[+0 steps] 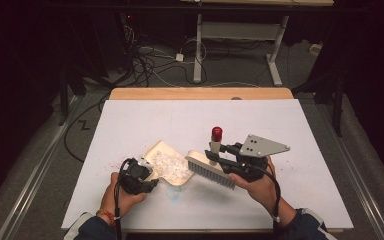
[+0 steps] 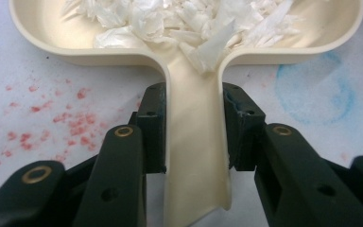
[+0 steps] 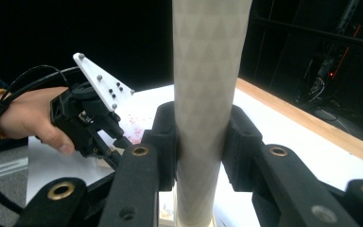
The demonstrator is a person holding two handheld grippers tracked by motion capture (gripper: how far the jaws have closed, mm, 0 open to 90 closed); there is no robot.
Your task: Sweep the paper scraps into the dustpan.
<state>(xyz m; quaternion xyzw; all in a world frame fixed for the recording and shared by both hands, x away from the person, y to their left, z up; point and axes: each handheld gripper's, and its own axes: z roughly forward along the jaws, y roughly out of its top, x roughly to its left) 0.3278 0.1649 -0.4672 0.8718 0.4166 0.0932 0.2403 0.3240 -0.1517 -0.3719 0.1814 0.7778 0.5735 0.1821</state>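
A white table top (image 1: 290, 190) is seen from above, w/ a person's forearms entering from the near edge. A cream plastic dustpan (image 1: 156, 149) w/ a rounded tray lies flat on the table, a little left of centre & near the person. It is loaded w/ a heap of white shredded paper scraps (image 1: 167, 162).

The dustpan's narrow handle (image 2: 196, 142) is clamped by the left gripper (image 2: 194, 130); in the left gripper view the black pads are seen pressed against both sides of the handle, jaws closed down onto it. The pan appears to be held flat & steady so its open lip faces right, toward the brush.

A hand brush w/ a pale grey bristle block (image 1: 211, 170), a pale upright handle & a red cap (image 1: 216, 133) is held just right of the pan, bristles at the pan's right lip. The handle (image 3: 208, 94) is pinched between the right gripper (image 3: 201, 142) jaws, closed tight round it. The brush seems tilted w/ the handle leaning away, probably so the bristles can drag scraps leftward into the tray.

Faint red speckles (image 2: 52, 118) are seen on the table left of the pan handle, & a pale blue smudge (image 2: 319, 92) to its right. Judged from the full tray, sweeping looks nearly done.
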